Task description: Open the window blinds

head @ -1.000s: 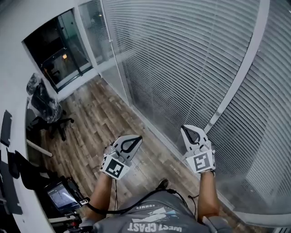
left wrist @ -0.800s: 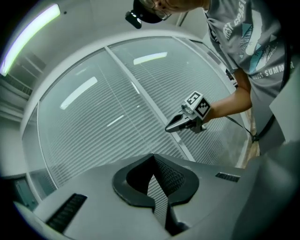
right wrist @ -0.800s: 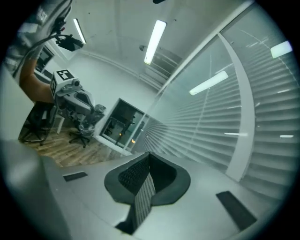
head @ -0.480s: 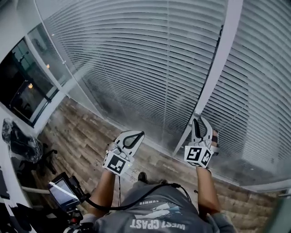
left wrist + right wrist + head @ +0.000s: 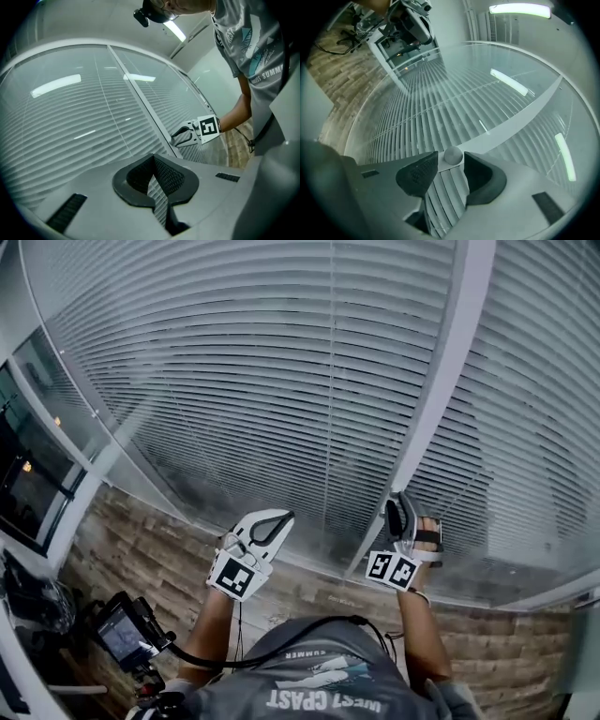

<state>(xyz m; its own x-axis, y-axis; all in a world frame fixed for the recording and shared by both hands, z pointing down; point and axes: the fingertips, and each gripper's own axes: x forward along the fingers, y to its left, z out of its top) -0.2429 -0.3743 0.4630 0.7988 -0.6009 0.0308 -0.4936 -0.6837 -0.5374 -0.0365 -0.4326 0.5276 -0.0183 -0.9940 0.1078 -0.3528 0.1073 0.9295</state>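
Your right tongs [image 5: 401, 502], jaws just opened and now spread wide, bracket a small round knob [image 5: 453, 155] at the white window post [image 5: 441, 381], pads clear of it. Your left tongs [image 5: 281, 517] hover alongside, jaws pressed together and empty. The closed blinds [image 5: 281, 362] hang just ahead of both.

The right gripper [image 5: 401, 501] is hiding the small round knob [image 5: 453, 155] from the head view. The blinds [image 5: 281, 381] are running off every edge.

Both my arms reach forward: left gripper [image 5: 286, 517] jaws together, right gripper [image 5: 403, 502] jaws just opened around a knob [image 5: 453, 155].
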